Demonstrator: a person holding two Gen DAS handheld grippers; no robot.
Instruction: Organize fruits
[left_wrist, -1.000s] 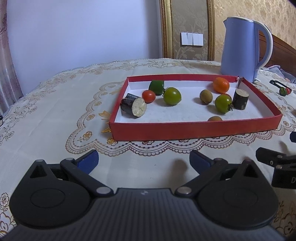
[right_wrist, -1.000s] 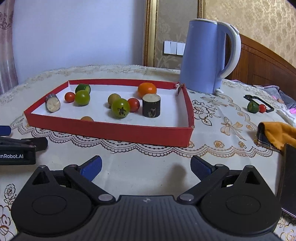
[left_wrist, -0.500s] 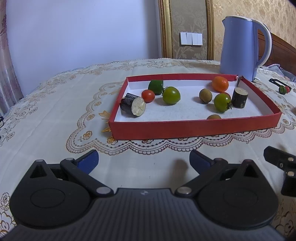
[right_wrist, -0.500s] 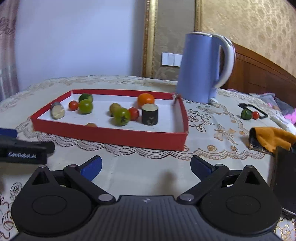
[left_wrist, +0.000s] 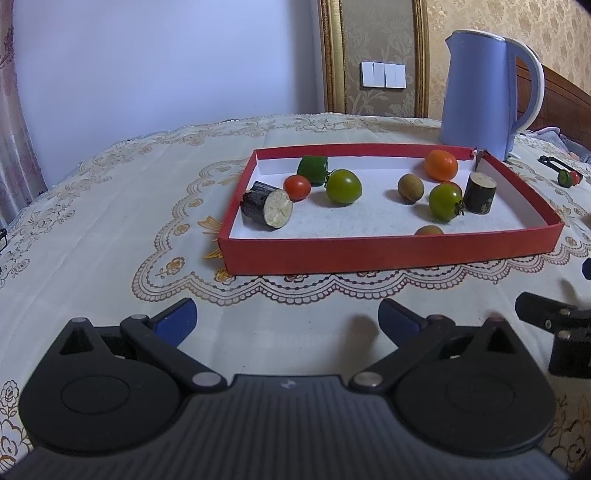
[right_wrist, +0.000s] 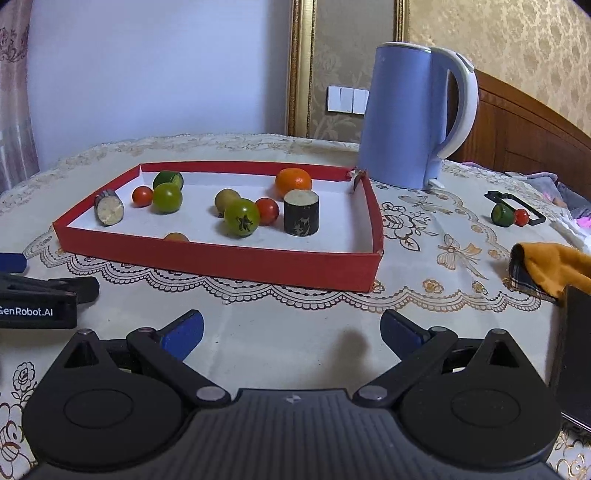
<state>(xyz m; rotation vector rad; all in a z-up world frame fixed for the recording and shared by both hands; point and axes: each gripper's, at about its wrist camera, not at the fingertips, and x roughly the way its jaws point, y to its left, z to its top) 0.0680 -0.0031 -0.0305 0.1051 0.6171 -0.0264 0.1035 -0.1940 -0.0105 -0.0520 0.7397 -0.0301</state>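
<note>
A red tray (left_wrist: 388, 254) (right_wrist: 207, 258) on the tablecloth holds several fruits: an orange (left_wrist: 440, 164) (right_wrist: 293, 182), green tomatoes (left_wrist: 343, 187) (right_wrist: 241, 217), red tomatoes (left_wrist: 297, 187) (right_wrist: 142, 196), a brown kiwi (left_wrist: 410, 188) and two dark sugarcane pieces (left_wrist: 266, 209) (right_wrist: 301, 212). My left gripper (left_wrist: 286, 319) is open and empty, in front of the tray's near left side. My right gripper (right_wrist: 291, 330) is open and empty, in front of the tray's near right side. A small green and a red fruit (right_wrist: 509, 215) lie to the right, outside the tray.
A blue kettle (right_wrist: 413, 114) (left_wrist: 487, 92) stands behind the tray's right corner. An orange cloth (right_wrist: 550, 267) and a dark flat object (right_wrist: 576, 354) lie at the right edge. A black clip frame (right_wrist: 517, 205) surrounds the two loose fruits.
Both grippers have drifted slightly in view; the right view swung away and back. Both stay open and empty. No fruit has moved.
</note>
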